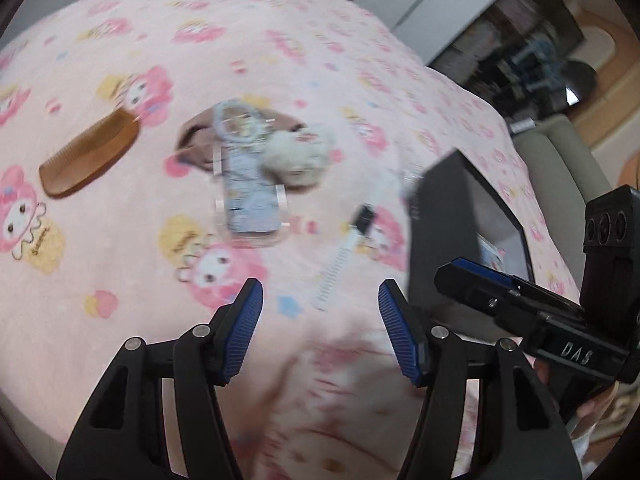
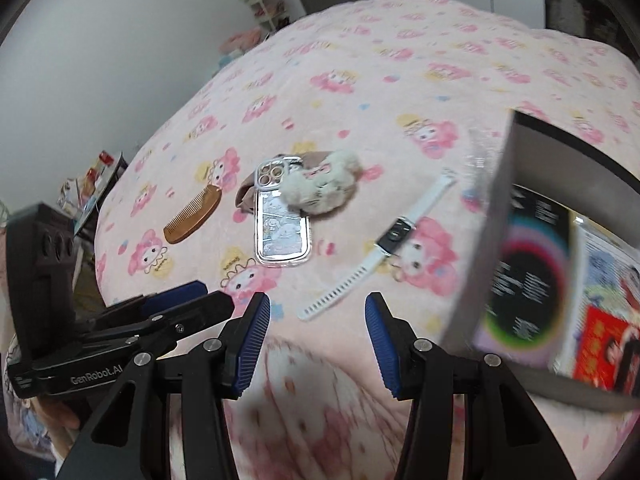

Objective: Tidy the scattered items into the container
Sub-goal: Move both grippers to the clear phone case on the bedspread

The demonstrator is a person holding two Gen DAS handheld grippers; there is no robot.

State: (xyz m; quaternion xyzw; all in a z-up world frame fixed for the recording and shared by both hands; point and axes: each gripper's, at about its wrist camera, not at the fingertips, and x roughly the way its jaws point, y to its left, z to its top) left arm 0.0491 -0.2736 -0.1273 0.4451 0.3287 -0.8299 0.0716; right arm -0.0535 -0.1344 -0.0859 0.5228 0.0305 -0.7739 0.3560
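Observation:
On the pink cartoon-print blanket (image 2: 400, 60) lie a brown comb (image 2: 192, 214), a clear phone case (image 2: 282, 226) with a fluffy cream plush (image 2: 320, 190) resting on its top end, and a white-strapped watch (image 2: 380, 246). The grey box container (image 2: 560, 248) stands at the right with printed items inside. In the left wrist view the comb (image 1: 90, 158), phone case (image 1: 250, 188), plush (image 1: 298, 156), watch (image 1: 348, 248) and container (image 1: 460, 240) show blurred. My left gripper (image 1: 320, 332) is open and empty above the blanket. My right gripper (image 2: 318, 344) is open and empty near the watch.
A brown cloth item (image 2: 246, 196) lies under the phone case and plush. A white wall (image 2: 80, 60) and a cluttered floor corner (image 2: 92, 188) lie left of the bed. Shelves and furniture (image 1: 520, 52) stand beyond the bed's far right edge.

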